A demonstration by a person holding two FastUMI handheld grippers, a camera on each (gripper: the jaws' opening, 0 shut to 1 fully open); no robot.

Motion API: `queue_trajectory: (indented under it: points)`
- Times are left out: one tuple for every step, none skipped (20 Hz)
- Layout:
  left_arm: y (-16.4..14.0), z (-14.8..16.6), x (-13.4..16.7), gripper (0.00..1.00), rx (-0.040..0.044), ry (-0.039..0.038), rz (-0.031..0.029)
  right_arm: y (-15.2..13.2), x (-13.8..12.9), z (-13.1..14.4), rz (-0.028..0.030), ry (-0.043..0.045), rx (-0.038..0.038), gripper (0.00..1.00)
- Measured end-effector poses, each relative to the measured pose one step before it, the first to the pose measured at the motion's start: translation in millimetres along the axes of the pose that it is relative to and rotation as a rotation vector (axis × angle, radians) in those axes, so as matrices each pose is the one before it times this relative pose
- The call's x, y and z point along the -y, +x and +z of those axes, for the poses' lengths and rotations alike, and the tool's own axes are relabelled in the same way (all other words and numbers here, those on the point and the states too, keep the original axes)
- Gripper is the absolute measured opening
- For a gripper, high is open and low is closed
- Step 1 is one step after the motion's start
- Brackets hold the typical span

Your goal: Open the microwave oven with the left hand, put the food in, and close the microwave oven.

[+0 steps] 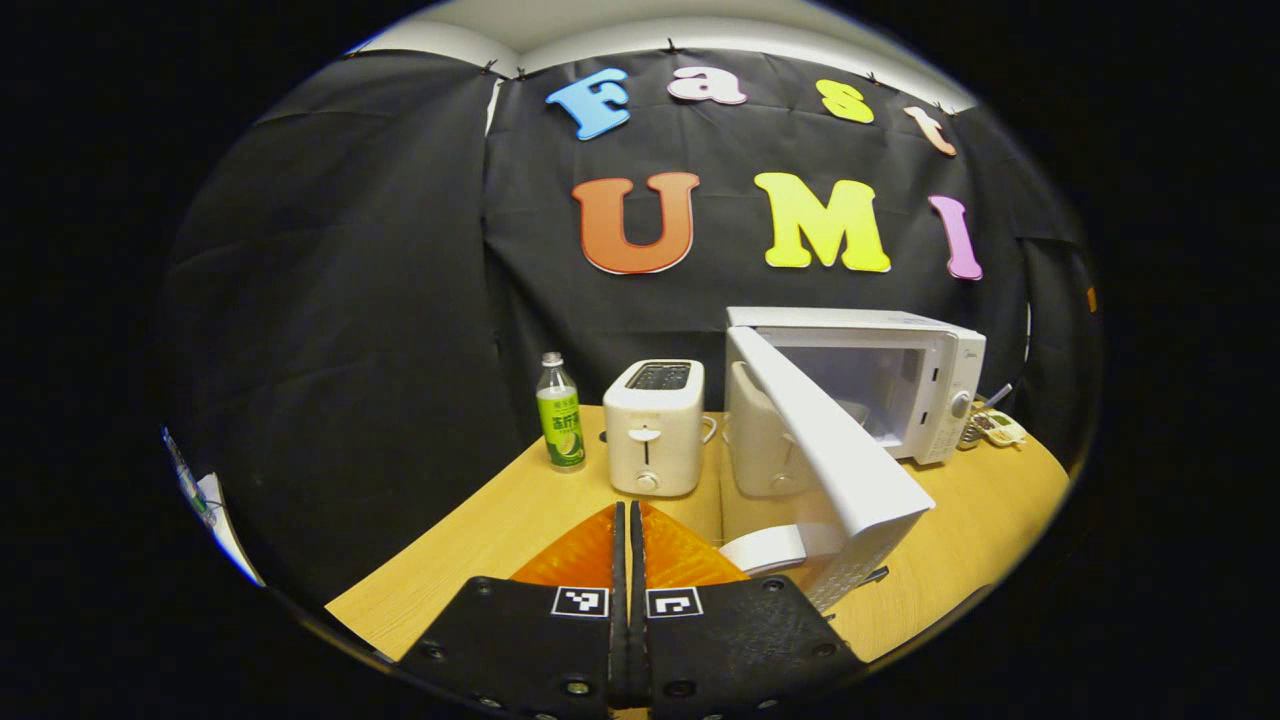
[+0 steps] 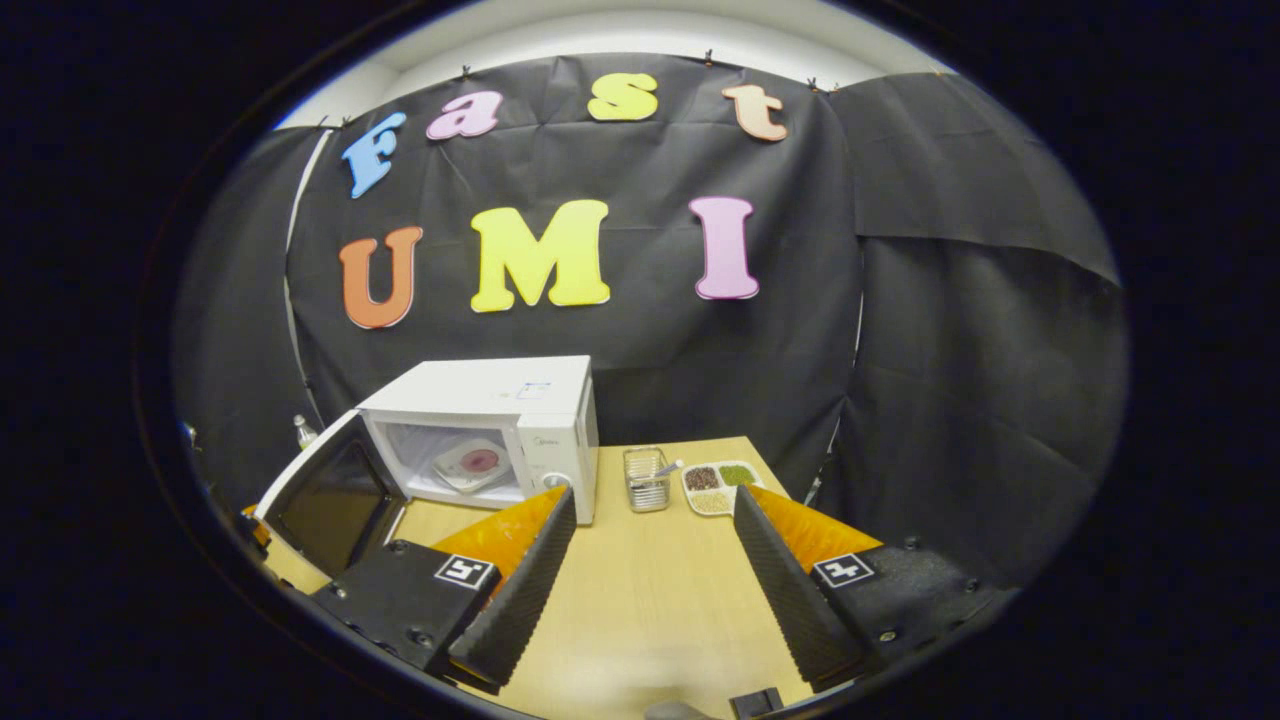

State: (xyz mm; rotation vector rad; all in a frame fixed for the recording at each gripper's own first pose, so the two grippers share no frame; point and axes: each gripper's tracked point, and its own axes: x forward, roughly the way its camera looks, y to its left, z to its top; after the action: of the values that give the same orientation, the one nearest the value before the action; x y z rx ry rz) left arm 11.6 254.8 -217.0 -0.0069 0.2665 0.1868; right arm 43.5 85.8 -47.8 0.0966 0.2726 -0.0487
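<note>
In the left gripper view, the left claw (image 1: 630,560) sits at the bottom centre, its two fingers clenched together with nothing between them. A pale wooden worktop (image 1: 500,530) spreads across the lower half, and black cloth hangs behind it as the booth wall, with a strip of white ceiling at the top. At centre right stands the white microwave (image 1: 900,385), its door (image 1: 830,460) swung wide open toward the camera. Left of it stand a white toaster (image 1: 655,427) and a green-labelled bottle (image 1: 560,412), near each other but apart.

In the right gripper view, the right claw (image 2: 645,560) is at the bottom, released, fingers spread wide over bare worktop (image 2: 650,600). The microwave (image 2: 500,430) is at centre left, door (image 2: 335,495) open toward the lower left. A plate of food (image 2: 470,463) lies inside the oven cavity. Just right of the microwave stand a wire basket (image 2: 647,478) and a divided tray (image 2: 718,485), side by side near the worktop's far edge.
</note>
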Motion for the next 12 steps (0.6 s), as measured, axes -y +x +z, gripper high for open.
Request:
queue_trajectory:
  points:
    - [-0.29,1.15,10.57,0.00,0.00575,0.01242,-0.02473,-0.62,-0.21,-1.58,-0.00078,0.00485,-0.00161,0.92]
    - [-0.31,2.29,10.87,0.00,0.00949,0.01121,-0.02246,-0.14,0.28,-0.06,-0.00130,0.00220,0.00092,0.92]
    - [1.15,1.62,11.11,0.00,0.00718,0.00601,-0.02499,-0.38,-0.59,-0.72,0.00092,-0.00058,-0.00337,0.92]
    - [0.14,0.93,12.10,0.00,0.00302,0.00469,-0.02507,0.20,0.19,-1.58,-0.00158,0.00047,-0.00657,0.92]
    - [1.44,0.99,12.84,0.00,0.00970,0.00310,-0.03135,0.28,-0.26,1.91,0.00057,0.00403,0.00121,0.92]
    - [1.66,-0.45,12.90,0.00,0.00146,0.00493,-0.02682,-0.21,1.40,0.41,-0.00412,0.00331,-0.00122,1.00]
    - [2.77,-3.01,10.71,0.00,-0.00880,0.00560,-0.02447,-0.10,0.98,-0.05,-0.00036,0.00252,-0.00111,1.00]
    - [2.57,2.01,10.25,0.00,0.00715,0.00644,-0.02105,-0.90,0.60,-0.02,-0.00197,0.00208,-0.00310,1.00]
    - [3.95,1.40,9.53,0.00,-0.00014,0.00209,-0.01884,-0.39,1.81,0.37,-0.00163,0.00081,-0.00182,1.00]
    - [3.19,1.52,9.02,0.00,0.00270,-0.00434,-0.01850,0.88,1.97,1.62,-0.00469,-0.00019,-0.00164,1.00]
    - [3.21,1.34,9.15,0.00,0.00119,-0.00732,-0.02025,0.59,2.72,-0.39,-0.00373,0.00020,-0.00166,1.00]
    - [5.68,3.07,10.22,0.00,0.00798,-0.00445,-0.02052,-1.10,3.13,0.80,-0.00508,0.00370,0.00067,1.00]
